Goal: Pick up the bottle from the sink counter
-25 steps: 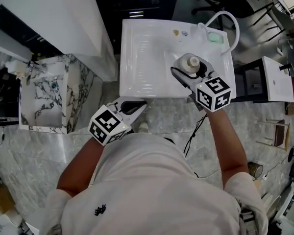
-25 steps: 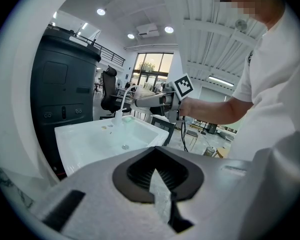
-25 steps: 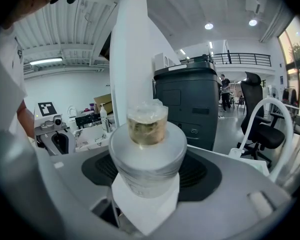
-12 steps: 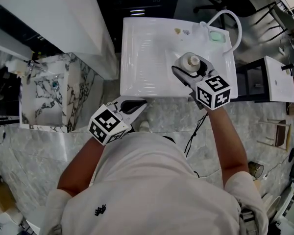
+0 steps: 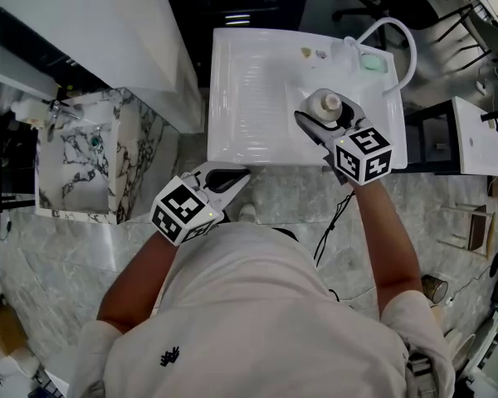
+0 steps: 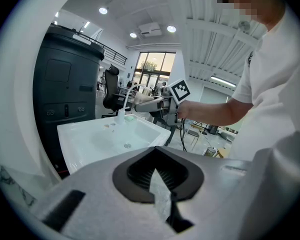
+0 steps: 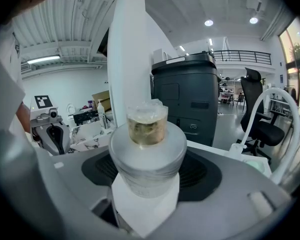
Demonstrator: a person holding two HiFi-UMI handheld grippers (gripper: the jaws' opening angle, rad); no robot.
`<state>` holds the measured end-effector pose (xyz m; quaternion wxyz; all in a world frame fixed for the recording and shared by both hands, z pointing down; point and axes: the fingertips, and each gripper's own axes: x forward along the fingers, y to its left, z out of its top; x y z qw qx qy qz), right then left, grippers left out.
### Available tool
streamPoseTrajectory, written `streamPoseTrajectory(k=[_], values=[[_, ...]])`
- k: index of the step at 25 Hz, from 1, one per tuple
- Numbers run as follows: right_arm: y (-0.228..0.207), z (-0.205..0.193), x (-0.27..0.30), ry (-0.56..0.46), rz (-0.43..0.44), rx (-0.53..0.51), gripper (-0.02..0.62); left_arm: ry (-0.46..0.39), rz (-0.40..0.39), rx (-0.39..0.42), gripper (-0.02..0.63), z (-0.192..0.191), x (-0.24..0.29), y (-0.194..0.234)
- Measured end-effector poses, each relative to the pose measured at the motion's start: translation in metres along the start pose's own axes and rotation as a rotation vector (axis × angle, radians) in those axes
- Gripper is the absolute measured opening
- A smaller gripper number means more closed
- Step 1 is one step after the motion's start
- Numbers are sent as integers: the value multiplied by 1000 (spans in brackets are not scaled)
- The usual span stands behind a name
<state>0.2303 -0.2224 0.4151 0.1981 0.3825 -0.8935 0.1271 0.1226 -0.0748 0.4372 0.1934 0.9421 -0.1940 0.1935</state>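
A squat translucent bottle (image 5: 324,105) with a pale cap stands upright between the jaws of my right gripper (image 5: 324,114), over the right side of the white sink counter (image 5: 249,81). In the right gripper view the bottle (image 7: 147,149) fills the gap between both dark pads, which press on its sides. My left gripper (image 5: 230,177) hangs off the sink's front edge, near the person's body. Its jaws meet at the tips with nothing between them (image 6: 157,156). From the left gripper view the right gripper (image 6: 155,104) shows far off over the sink (image 6: 105,139).
A curved white faucet hose (image 5: 396,40) and a green soap dish (image 5: 371,60) sit at the sink's back right corner. A marble-patterned basin (image 5: 83,156) stands to the left, beside a tall white panel (image 5: 108,23). A cable (image 5: 332,214) trails below the right gripper.
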Motion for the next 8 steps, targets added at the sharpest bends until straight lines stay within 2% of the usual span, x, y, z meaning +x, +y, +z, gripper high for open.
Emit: streamPoseTrajectory(k=[8], values=[[-4,-5,13,18,-4,8,348,5,-10,-6,6,-2,-4,6]])
